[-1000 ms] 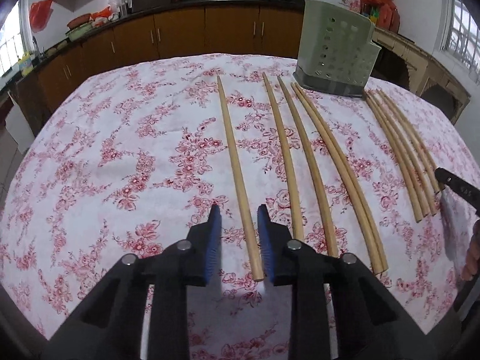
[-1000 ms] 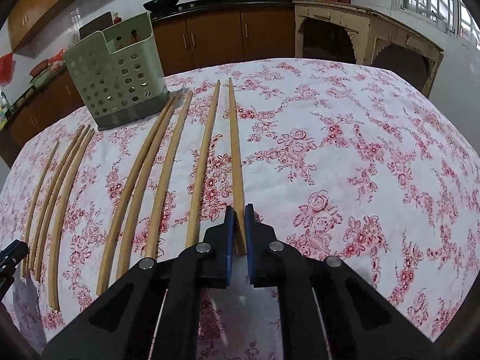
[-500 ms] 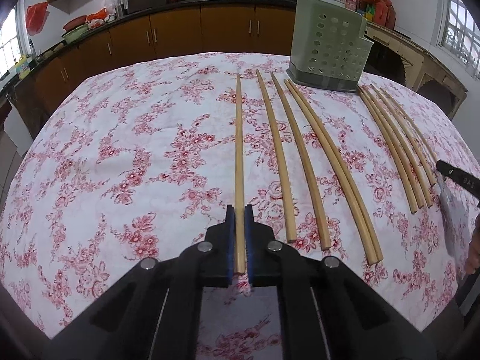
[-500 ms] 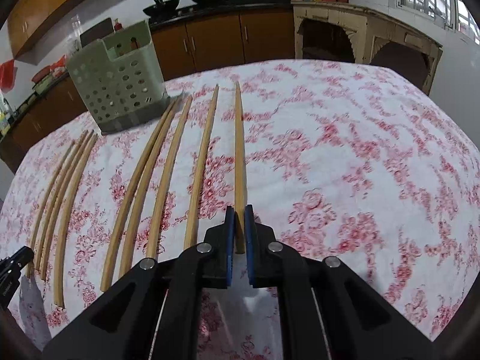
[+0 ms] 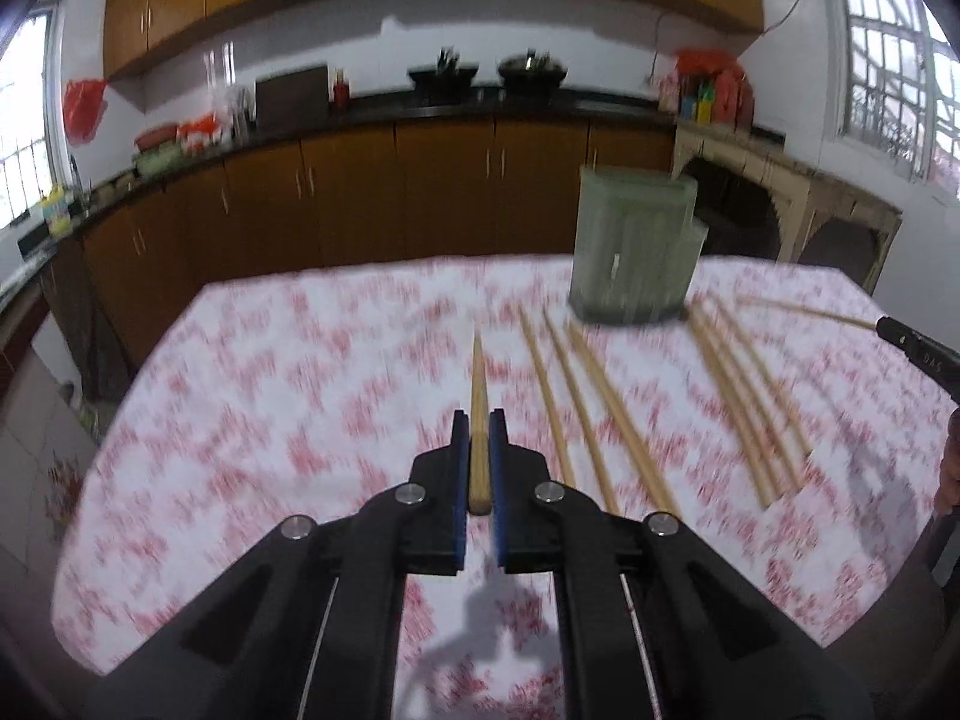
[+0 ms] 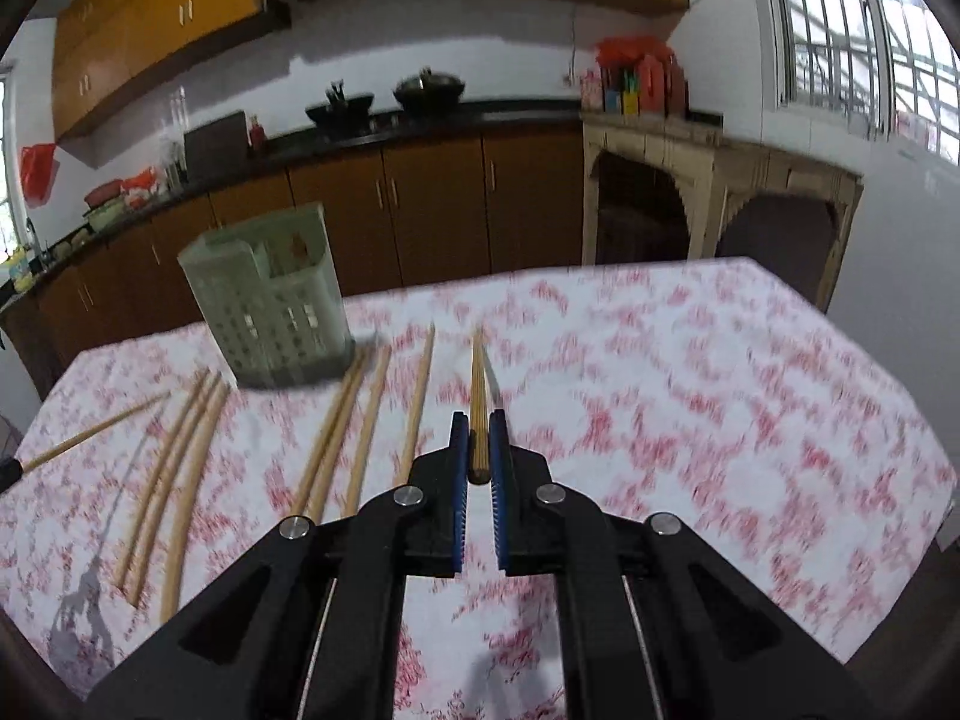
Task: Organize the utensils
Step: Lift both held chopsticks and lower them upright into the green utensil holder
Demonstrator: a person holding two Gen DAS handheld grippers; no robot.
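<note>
Utensil holder (image 6: 273, 300) stands at far side of surface (image 6: 690, 396); chopsticks (image 6: 366, 420) lie in rows before it, kitchen cabinets (image 6: 432, 210) behind.

No legible text or labels

Two forward wrist views, shared table (image 5: 252, 372)

Our left tool (image 5: 478, 426) has closed on a chopstick (image 5: 478, 384). Both it and our right tool (image 6: 478, 426) have lifted their chopsticks (image 6: 478, 384) clear of the tabletop (image 6: 690, 372).
</note>
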